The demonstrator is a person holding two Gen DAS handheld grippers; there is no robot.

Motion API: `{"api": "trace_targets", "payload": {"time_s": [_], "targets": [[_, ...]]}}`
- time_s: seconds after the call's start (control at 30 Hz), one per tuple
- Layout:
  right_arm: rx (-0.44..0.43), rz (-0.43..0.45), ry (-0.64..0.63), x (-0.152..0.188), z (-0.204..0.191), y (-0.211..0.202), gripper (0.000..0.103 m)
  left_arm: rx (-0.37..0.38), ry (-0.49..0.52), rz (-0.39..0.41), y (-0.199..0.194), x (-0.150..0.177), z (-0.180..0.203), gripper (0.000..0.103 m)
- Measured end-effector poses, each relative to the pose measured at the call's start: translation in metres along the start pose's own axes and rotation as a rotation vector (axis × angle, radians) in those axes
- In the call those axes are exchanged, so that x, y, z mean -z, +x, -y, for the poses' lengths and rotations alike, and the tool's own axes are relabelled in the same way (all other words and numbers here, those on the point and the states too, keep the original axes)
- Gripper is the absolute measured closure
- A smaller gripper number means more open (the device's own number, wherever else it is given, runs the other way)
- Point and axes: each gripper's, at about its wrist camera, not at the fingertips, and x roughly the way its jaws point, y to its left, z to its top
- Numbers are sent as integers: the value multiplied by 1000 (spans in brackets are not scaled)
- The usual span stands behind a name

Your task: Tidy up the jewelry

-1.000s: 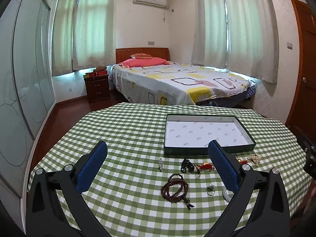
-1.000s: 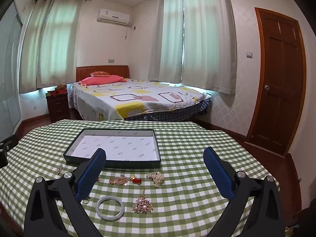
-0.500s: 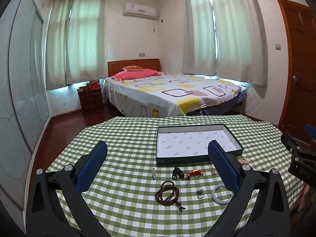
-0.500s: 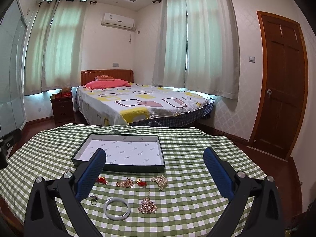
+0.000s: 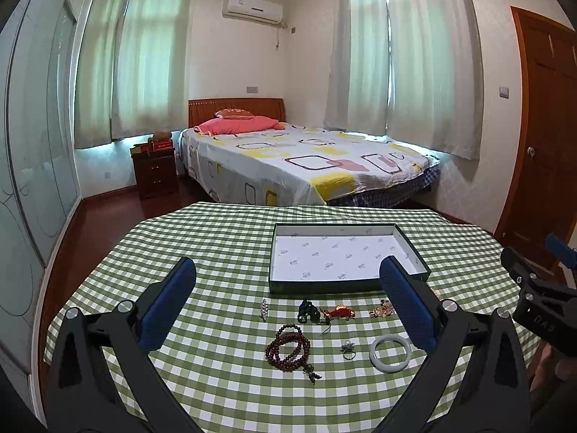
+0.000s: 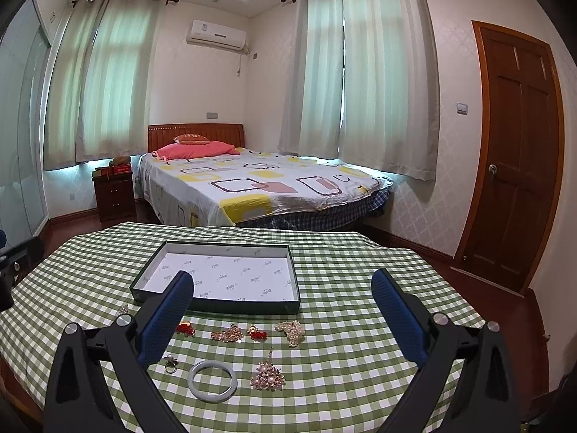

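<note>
Both tools, left tool [image 5: 288,310] and right tool [image 6: 281,314], hang spread and empty above a checked worktop [image 5: 223,238]. Jewelry lies loose along the near edge before an empty tray [image 6: 216,305]: a stiff, slippery, breakable bangle [image 6: 212,380], best pinched across its rim, and limp beads [image 5: 288,348]. Tray-liner print is unreadable.

Green-and-white checked tablecloth [image 6: 360,270], dark green tray [image 6: 216,305] lined white, pale bangle [image 6: 212,380], seemingly reddish-brown beads [image 5: 288,348].
</note>
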Motion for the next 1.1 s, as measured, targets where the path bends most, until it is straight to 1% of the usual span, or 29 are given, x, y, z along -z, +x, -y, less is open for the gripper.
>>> {"api": "trace_targets", "payload": {"time_s": [0.17,0.27,0.43,1.1], "targets": [[-3,8,-2,-3,-2,-5,7,-14,-7,11,-6,-4,-2,4],[-6,15,-3,-6,-2,-9,7,-2,-15,19,-10,-7,-3,4],[-11,24,-1,-10,-3,-14,7,-8,-3,30,-15,-10,-1,4],[-8,35,0,-13,-2,-18,7,-12,-15,22,-17,-12,-4,4]]}}
